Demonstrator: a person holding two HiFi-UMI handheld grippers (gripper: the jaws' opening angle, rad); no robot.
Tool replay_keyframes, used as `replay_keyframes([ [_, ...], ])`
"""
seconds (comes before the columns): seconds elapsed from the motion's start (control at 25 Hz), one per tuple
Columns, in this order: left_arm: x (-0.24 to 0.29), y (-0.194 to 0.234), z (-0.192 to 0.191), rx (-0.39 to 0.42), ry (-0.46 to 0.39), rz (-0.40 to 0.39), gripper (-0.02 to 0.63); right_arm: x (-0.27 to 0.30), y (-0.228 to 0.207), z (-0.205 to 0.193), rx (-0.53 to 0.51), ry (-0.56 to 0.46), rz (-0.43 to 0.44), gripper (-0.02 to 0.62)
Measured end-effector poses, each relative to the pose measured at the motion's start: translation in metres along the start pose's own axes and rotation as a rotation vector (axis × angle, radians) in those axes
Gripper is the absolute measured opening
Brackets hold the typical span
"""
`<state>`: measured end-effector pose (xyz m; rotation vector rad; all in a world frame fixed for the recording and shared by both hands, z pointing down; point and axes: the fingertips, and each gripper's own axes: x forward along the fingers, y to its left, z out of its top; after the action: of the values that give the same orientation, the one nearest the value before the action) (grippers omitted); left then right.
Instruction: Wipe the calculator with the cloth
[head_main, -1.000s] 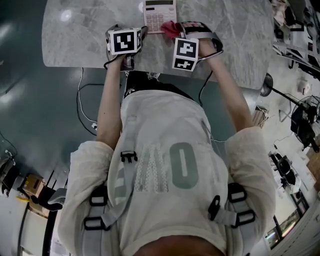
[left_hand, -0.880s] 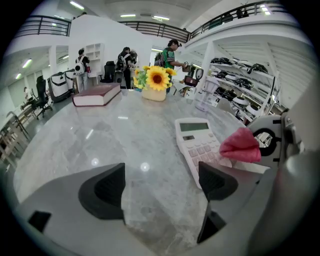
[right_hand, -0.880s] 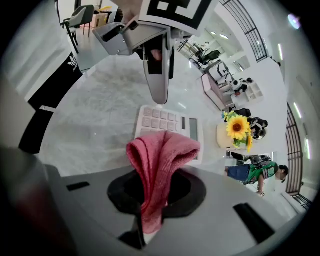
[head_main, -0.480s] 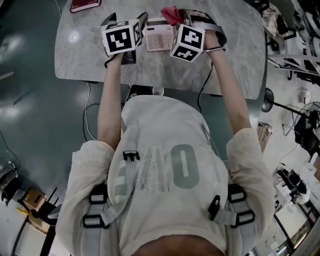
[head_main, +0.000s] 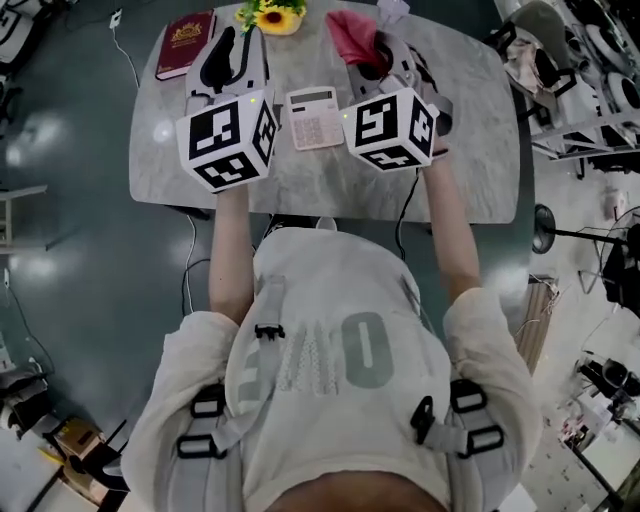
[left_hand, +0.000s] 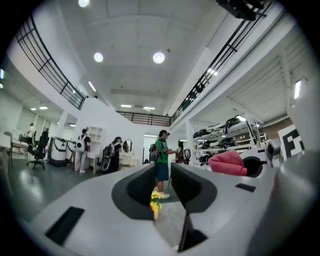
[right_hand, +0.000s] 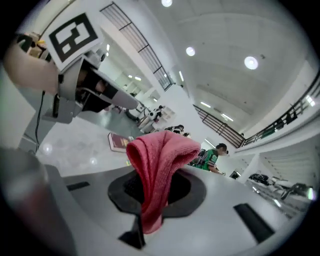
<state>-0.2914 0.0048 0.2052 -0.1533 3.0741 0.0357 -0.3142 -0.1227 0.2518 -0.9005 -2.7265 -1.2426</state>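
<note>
Both arms are reaching straight out ahead, left forearm (head_main: 230, 250) and right forearm (head_main: 447, 235) running side by side, each hand carrying its gripper up high. The left gripper (head_main: 236, 45) is pointing about level, its jaws just now closing down to a narrow slit, and nothing is sitting between them. The right gripper (head_main: 385, 50) is tipping slightly downward, its jaws clamping the red cloth (right_hand: 157, 165), which is draping over them.
</note>
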Motion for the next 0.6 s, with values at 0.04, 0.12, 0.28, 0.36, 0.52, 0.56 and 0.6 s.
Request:
replay_keyframes([
  [0.04, -0.008, -0.005, 0.013, 0.024, -0.041, -0.004, 0.098, -0.010, -0.004, 0.009, 0.043, -0.041, -0.012, 0.055],
  [0.12, -0.022, -0.012, 0.031, 0.070, -0.104, 0.001, 0.061, -0.030, -0.012, 0.022, 0.125, -0.109, -0.050, 0.055],
  [0.28, -0.046, -0.024, 0.047, 0.157, -0.165, 0.009, 0.029, -0.065, -0.026, 0.031, 0.284, -0.186, -0.149, 0.055],
  [0.36, -0.056, -0.029, 0.048, 0.182, -0.173, 0.006, 0.021, -0.079, -0.029, 0.025, 0.357, -0.200, -0.197, 0.055],
  [0.52, -0.071, -0.040, 0.045, 0.183, -0.193, -0.026, 0.021, -0.102, -0.022, 0.003, 0.486, -0.197, -0.259, 0.055],
  [0.56, -0.073, -0.042, 0.042, 0.183, -0.193, -0.032, 0.021, -0.106, -0.019, -0.003, 0.520, -0.191, -0.262, 0.055],
  [0.6, -0.073, -0.042, 0.038, 0.185, -0.187, -0.032, 0.021, -0.109, -0.014, -0.010, 0.552, -0.182, -0.260, 0.055],
])
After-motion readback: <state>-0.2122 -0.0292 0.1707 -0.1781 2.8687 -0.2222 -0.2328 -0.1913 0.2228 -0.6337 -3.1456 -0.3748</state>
